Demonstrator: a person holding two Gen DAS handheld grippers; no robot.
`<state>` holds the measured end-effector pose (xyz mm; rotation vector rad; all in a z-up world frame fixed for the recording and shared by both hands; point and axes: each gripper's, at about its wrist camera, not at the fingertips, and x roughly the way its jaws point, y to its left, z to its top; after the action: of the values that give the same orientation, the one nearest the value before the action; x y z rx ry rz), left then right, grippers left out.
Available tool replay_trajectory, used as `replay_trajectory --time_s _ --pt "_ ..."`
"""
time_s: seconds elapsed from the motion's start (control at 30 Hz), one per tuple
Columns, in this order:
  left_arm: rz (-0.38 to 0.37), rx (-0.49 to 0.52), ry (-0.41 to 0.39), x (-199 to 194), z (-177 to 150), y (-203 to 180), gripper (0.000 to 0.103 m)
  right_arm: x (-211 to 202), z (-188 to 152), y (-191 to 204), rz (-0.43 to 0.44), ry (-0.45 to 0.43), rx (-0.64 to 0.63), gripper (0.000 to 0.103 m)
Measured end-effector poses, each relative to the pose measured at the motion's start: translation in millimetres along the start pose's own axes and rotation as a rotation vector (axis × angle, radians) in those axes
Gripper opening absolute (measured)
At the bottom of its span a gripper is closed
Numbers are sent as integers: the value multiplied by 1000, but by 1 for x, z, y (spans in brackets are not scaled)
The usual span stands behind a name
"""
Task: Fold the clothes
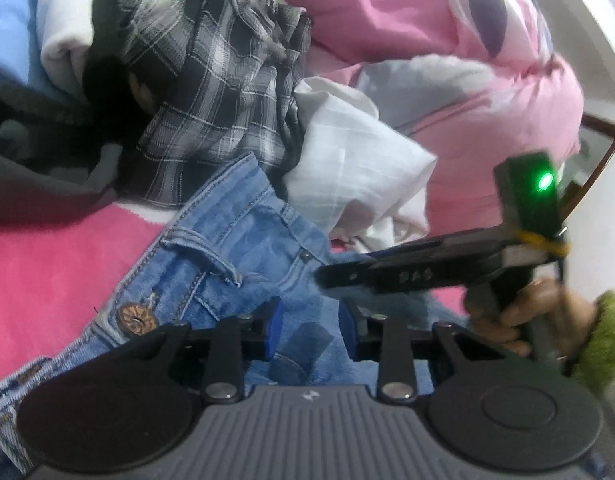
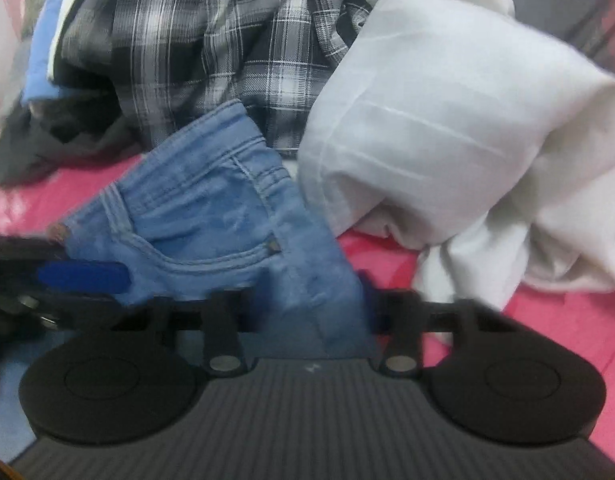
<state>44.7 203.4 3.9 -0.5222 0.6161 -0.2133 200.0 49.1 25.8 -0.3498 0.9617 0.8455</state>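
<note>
**Both tools on the waist of the blue jeans**

The light blue denim jeans (image 1: pixel 235 248) lie on a bright pink fleece blanket (image 1: pixel 47 280), with the waistband and its round bronze button (image 1: pixel 137 319) toward the left. Behind the jeans there is a heap of other clothes: a black, grey and white checked shirt (image 1: pixel 211 80), a crumpled white cotton garment (image 1: pixel 355 168), and a big pink padded quilt (image 1: pixel 487 100) at the back right.

The left tool (image 1: pixel 311 328) stands low over the jeans. Its two blue pads (image 1: pixel 276 330) are narrowly apart and a fold of denim rises between them, but I cannot tell for sure if the pads press on it.

The right tool (image 2: pixel 315 312) comes in from the right side, held by a hand (image 1: pixel 519 316) in a green fuzzy sleeve (image 1: pixel 603 344). In its own view, the side edge of the jeans near the pocket (image 2: pixel 211 236) passes between its fingers; this part is blurred, so a real grip I cannot confirm. The white garment lies just beside the jeans, on the right.
</note>
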Motion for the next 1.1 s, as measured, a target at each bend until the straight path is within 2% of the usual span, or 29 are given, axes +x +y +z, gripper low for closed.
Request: replay_trajectory --time_s 0.03,0.07,0.17,0.27,0.33,0.43,0.53,0.63,0.73,0.77,0.93,1.1 --pt "15 14 0 1 -1 -2 30 -3 -1 4 -32 -8 -5 11" --pt "27 20 -5 1 -1 -2 30 -7 -2 11 -55 -21 -28 7" --pt "61 37 -22 0 -1 -3 32 -28 -5 35 -154 -104 -128 5" --pt "95 55 -38 -2 -1 -3 27 -40 -6 48 -234 -186 -209 5" --pt "107 60 -43 -1 -1 -4 26 -36 -10 56 -291 -208 -276 5" --pt "120 63 -48 0 0 -3 26 -12 -18 66 -357 -188 -371 5" --pt "125 53 -40 4 2 -1 23 13 -23 57 -349 -149 -349 6" --pt "134 55 -34 8 2 0 21 20 -24 45 -314 -158 -263 9" --pt "141 66 -31 8 1 -1 21 0 -15 14 -222 -148 -32 31" --pt "142 65 -31 8 0 -1 21 -11 -12 1 -194 -153 59 33" --pt "149 70 -31 9 -1 -2 21 -100 -25 -51 -187 -280 449 40" --pt "144 68 -31 8 0 -3 25 -205 -78 -76 -194 -361 699 42"
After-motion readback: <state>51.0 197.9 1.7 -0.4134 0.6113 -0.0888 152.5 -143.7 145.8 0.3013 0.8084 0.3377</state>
